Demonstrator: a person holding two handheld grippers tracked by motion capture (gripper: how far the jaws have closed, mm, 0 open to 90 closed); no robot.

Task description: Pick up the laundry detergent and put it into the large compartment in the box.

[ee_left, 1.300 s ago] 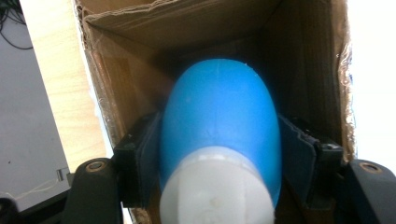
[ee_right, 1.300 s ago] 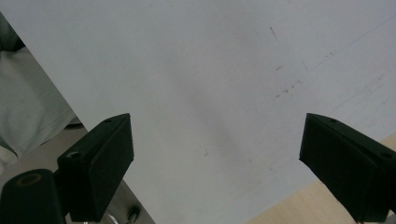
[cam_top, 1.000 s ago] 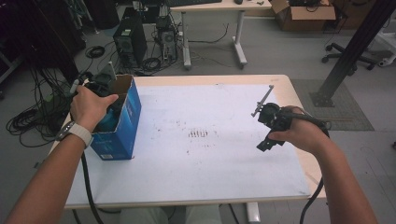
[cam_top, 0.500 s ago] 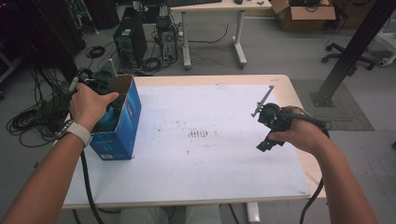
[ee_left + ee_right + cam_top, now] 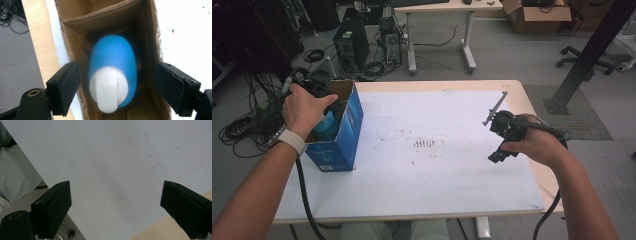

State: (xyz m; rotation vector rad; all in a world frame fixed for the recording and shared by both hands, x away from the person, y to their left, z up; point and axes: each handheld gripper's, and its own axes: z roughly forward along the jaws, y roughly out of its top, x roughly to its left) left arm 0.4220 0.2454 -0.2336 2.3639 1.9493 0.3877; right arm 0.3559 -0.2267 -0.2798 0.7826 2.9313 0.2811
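The left hand (image 5: 304, 107) comes in from the lower left of the high view, forearm angled up toward the open top of a blue cardboard box (image 5: 343, 145) that stands at the left edge of the desk (image 5: 512, 200). A pale band sits on that wrist. The hand covers most of the left gripper (image 5: 117, 82), which points down into the box. In the left gripper view its 2 jaws have just been opening and now stand released, one on each side of a blue bottle (image 5: 112, 62) with a white cap (image 5: 108, 91); the pads are clear of the bottle, with a gap on both sides. The bottle stands inside the box, between the brown cardboard walls, and a divider crosses the box just beyond it. The bottle's edges are blurred, and its lower part is hidden by its own shoulder and cap.

The right hand (image 5: 537, 145) hovers over the right part of the desk, well apart from the box, with the right gripper (image 5: 115, 207) tilted down toward the white sheet (image 5: 437, 120). Its jaws stand wide apart with nothing between them. A thin grey rod (image 5: 495, 108) sticks up from that gripper.

Faint dark marks (image 5: 426, 143) dot the sheet's middle. Beyond the desk, computer towers (image 5: 349, 42), cables and another table (image 5: 442, 20) stand on the floor.
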